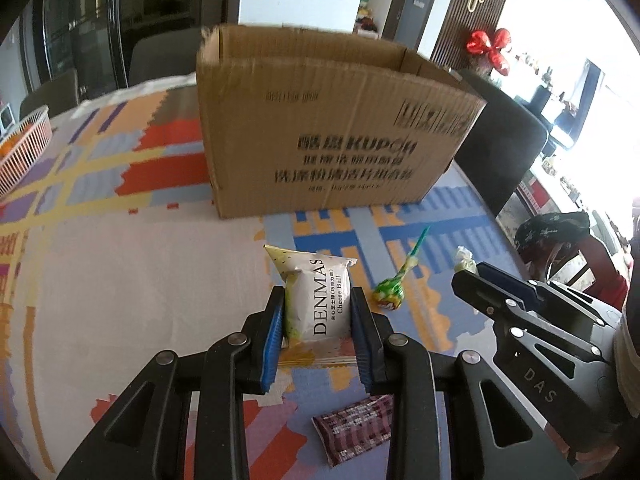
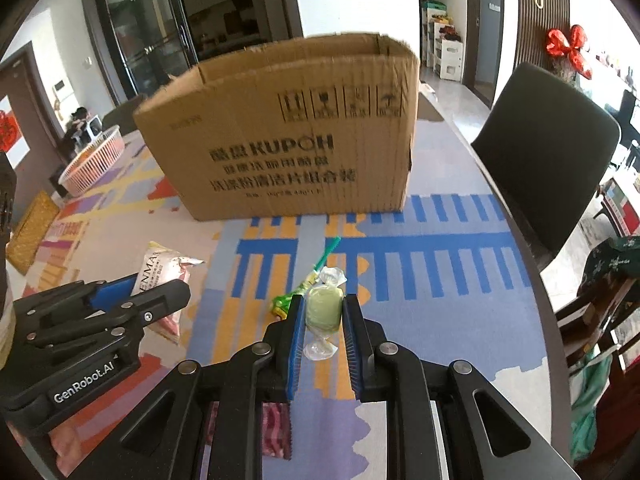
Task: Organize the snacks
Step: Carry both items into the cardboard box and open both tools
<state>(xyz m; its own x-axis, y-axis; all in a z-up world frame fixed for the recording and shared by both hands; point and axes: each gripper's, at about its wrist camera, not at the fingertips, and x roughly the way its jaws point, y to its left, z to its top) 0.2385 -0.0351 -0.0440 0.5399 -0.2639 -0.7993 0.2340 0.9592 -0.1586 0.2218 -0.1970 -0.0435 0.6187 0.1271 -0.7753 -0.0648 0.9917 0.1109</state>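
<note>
My left gripper (image 1: 318,300) is shut on a white Denmas cheese-ball packet (image 1: 318,304), held above the tablecloth. My right gripper (image 2: 323,306) is shut on a pale green candy in a clear wrapper (image 2: 323,308). An open cardboard box (image 1: 320,120) (image 2: 288,132) stands on the table just beyond both grippers. A green lollipop (image 1: 390,290) (image 2: 298,290) lies on the cloth between them. A dark red plaid packet (image 1: 356,430) (image 2: 276,428) lies near the front, partly hidden under the grippers. Each gripper shows in the other's view: the right gripper (image 1: 466,276) and the left gripper (image 2: 160,288).
A patterned tablecloth (image 1: 120,260) covers the table. A pink and white basket (image 1: 24,140) (image 2: 94,158) sits at the far left. A dark chair (image 2: 548,140) stands at the table's right edge. A woven yellow mat (image 2: 30,232) lies at the left.
</note>
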